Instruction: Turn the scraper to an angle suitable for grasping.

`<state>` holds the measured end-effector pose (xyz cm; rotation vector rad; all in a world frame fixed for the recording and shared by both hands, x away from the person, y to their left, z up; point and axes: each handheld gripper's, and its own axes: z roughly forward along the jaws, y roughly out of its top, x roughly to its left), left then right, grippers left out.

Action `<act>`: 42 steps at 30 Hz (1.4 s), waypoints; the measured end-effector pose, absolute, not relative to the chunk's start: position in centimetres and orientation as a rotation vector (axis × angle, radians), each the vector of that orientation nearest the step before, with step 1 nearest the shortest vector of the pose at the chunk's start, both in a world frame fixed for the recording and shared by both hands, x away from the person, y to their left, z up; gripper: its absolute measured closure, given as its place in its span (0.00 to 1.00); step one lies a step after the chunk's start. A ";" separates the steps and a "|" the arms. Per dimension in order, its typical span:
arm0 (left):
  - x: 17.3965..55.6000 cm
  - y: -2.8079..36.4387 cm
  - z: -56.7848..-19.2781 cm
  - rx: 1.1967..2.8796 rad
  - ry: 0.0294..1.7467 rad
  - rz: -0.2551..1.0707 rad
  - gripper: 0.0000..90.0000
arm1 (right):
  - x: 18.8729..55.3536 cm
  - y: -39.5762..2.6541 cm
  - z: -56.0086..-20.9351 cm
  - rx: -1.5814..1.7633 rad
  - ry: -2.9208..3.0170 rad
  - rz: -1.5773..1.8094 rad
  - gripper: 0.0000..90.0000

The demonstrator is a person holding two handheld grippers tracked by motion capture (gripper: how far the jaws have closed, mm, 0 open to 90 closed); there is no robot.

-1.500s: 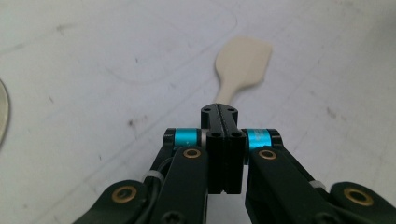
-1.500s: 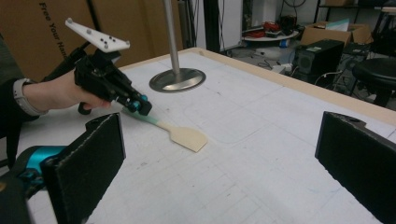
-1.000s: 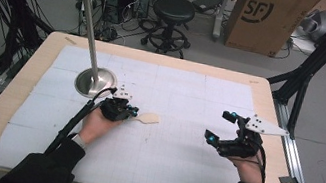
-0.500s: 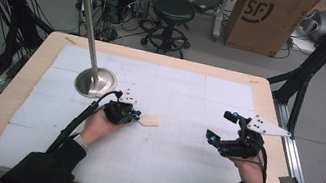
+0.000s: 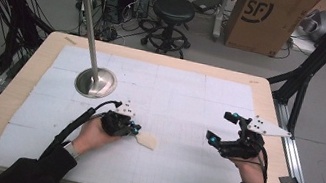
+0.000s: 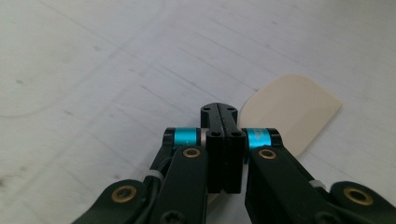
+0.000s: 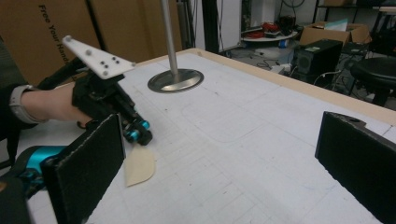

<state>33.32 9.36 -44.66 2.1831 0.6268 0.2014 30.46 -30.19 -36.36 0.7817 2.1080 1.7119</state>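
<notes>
A flat beige wooden piece lies on the white gridded surface, near-left of a round-based metal pole stand standing behind it.

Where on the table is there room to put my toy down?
The widest bare patch is the white mat between the metal stand's round base and the right gripper, reaching the far edge. The mat's near middle between the two hands is free too. It is crowded at the left gripper, shut beside the tan flat piece.
</notes>
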 end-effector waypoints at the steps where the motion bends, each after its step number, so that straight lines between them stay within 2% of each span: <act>1: 32.9 9.5 -44.7 2.178 0.620 0.181 1.00 | 30.5 -30.2 -36.4 0.780 2.107 1.711 0.01; 4: 31.7 10.0 -45.1 2.143 0.625 0.159 1.00 | 30.5 -30.1 -36.4 0.777 2.107 1.711 0.01; 10: 30.4 9.7 -44.6 2.195 0.560 0.189 1.00 | 30.5 -29.8 -36.5 0.762 2.131 1.702 0.01; 13: 30.1 9.9 -43.9 2.205 0.563 0.311 1.00 | 30.5 -29.9 -36.5 0.765 2.118 1.708 0.01; 17: 29.9 11.4 -42.8 2.169 0.585 0.301 1.00 | 30.4 -30.0 -36.3 0.760 2.113 1.717 0.01; 24: 29.3 14.8 -43.6 2.193 0.661 0.309 1.00 | 30.3 -30.1 -36.2 0.759 2.102 1.725 0.01; 26: 29.4 14.9 -44.1 2.228 0.682 0.303 1.00 | 30.2 -29.9 -36.0 0.751 2.107 1.726 0.01; 31: 30.2 14.9 -44.4 2.190 0.704 0.315 1.00 | 30.2 -29.6 -35.8 0.729 2.116 1.721 0.01; 35: 32.2 13.7 -45.0 2.117 0.757 0.338 1.00 | 30.3 -29.6 -35.9 0.746 2.112 1.717 0.01; 42: 33.9 11.6 -45.1 2.095 0.812 0.348 1.00 | 30.5 -29.4 -36.0 0.737 2.125 1.711 0.01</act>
